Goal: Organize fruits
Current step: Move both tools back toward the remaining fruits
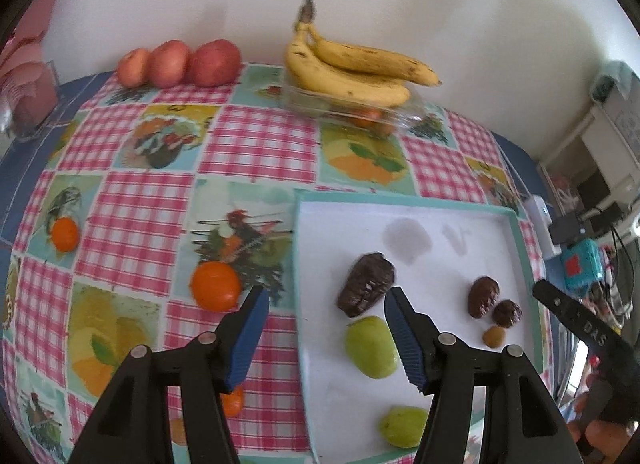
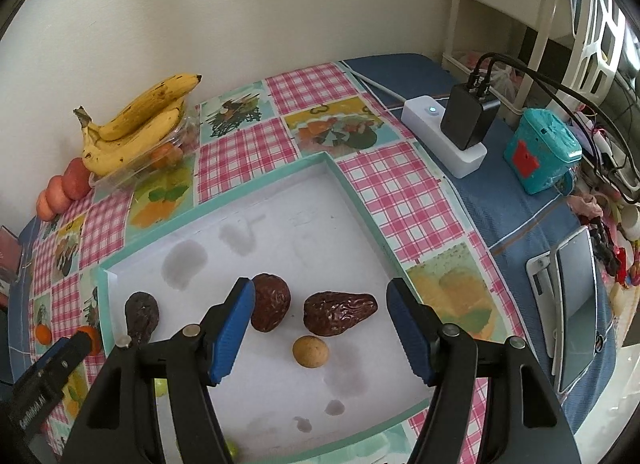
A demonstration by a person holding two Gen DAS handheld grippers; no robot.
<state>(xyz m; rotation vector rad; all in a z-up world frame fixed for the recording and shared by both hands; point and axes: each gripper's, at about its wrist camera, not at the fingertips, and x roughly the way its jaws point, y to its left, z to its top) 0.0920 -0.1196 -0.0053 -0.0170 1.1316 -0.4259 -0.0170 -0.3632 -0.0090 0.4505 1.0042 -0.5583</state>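
Observation:
A white tray with a teal rim (image 1: 516, 232) (image 2: 344, 175) lies on the checked tablecloth. It holds three dark wrinkled fruits (image 1: 366, 284) (image 2: 340, 312), a small tan fruit (image 2: 311, 351) (image 1: 494, 336) and two green fruits (image 1: 371, 346). Loose oranges (image 1: 216, 291) lie on the cloth left of the tray. My left gripper (image 1: 326, 300) is open and empty, straddling the tray's left rim beside the big dark fruit. My right gripper (image 2: 320, 296) is open and empty above two dark fruits.
Bananas (image 1: 352, 63) (image 2: 136, 119) lie on a clear plastic box at the wall, with three red apples (image 1: 180, 61) to their left. A white power strip with a black charger (image 2: 452, 131), a teal box (image 2: 540, 149) and a tablet (image 2: 572, 304) sit right of the cloth.

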